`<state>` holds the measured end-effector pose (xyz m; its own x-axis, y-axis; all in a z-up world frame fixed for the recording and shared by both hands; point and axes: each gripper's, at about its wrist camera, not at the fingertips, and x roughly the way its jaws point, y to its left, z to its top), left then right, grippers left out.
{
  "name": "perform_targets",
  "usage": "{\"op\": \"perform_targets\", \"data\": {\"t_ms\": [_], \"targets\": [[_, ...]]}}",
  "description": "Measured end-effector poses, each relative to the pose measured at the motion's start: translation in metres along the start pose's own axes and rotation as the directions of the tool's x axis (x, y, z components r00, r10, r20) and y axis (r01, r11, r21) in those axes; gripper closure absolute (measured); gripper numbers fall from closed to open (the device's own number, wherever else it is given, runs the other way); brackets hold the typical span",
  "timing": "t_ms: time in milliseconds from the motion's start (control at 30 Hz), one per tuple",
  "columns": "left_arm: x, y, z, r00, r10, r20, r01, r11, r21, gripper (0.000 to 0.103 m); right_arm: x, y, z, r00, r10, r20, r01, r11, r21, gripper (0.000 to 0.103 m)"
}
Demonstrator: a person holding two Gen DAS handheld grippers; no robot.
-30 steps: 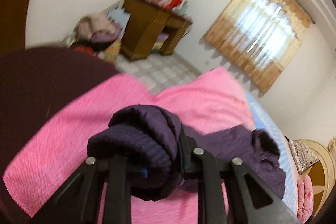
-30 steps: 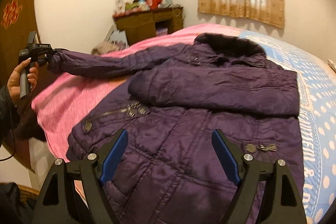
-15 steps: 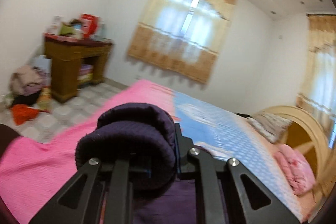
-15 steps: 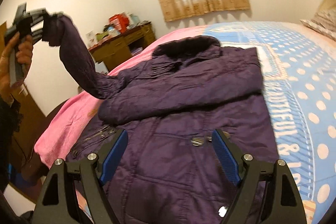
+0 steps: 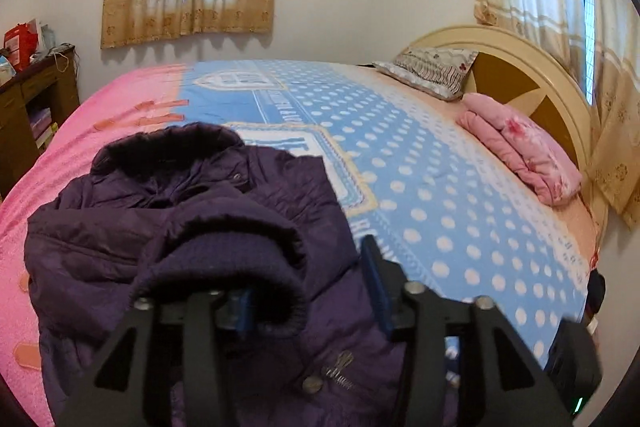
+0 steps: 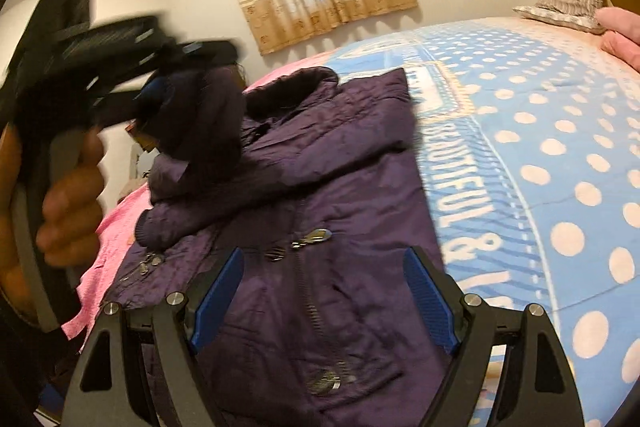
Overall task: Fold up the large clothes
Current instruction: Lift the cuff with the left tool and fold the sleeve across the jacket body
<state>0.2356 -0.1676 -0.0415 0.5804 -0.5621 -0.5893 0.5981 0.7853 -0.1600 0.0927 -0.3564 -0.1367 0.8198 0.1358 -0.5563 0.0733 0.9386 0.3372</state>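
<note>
A dark purple padded jacket (image 5: 120,227) lies face up on the bed, fur collar (image 5: 168,143) at the far end. My left gripper (image 5: 308,299) hovers over its chest and its jaws are opening. The knit sleeve cuff (image 5: 224,267) still drapes over the left finger, with the right pad standing clear of it. In the right wrist view a hand (image 6: 68,195) holds that left gripper (image 6: 180,67), blurred, and the sleeve (image 6: 200,123) hangs from it. The other sleeve (image 6: 280,163) lies folded across the chest. My right gripper (image 6: 324,299) is open above the zipper (image 6: 308,291), holding nothing.
The bed has a blue dotted cover (image 5: 440,187) and a pink blanket (image 5: 24,267) on the left. A pillow (image 5: 432,71) and a folded pink quilt (image 5: 528,151) rest by the headboard (image 5: 520,55). A wooden desk (image 5: 24,99) stands left of the bed.
The left gripper swung the sleeve from out over the bed's left side up and across onto the jacket's chest, and its jaws parted from the cuff. The right gripper shifted and rolled, still open.
</note>
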Motion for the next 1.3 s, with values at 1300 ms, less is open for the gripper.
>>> {"op": "perform_targets", "data": {"t_ms": [1300], "targets": [[0.060, 0.206, -0.033, 0.833, 0.544, -0.103, -0.554, 0.813, -0.179, 0.000, 0.135, 0.117, 0.077, 0.995, -0.077, -0.067, 0.067, 0.987, -0.149, 0.021]]}}
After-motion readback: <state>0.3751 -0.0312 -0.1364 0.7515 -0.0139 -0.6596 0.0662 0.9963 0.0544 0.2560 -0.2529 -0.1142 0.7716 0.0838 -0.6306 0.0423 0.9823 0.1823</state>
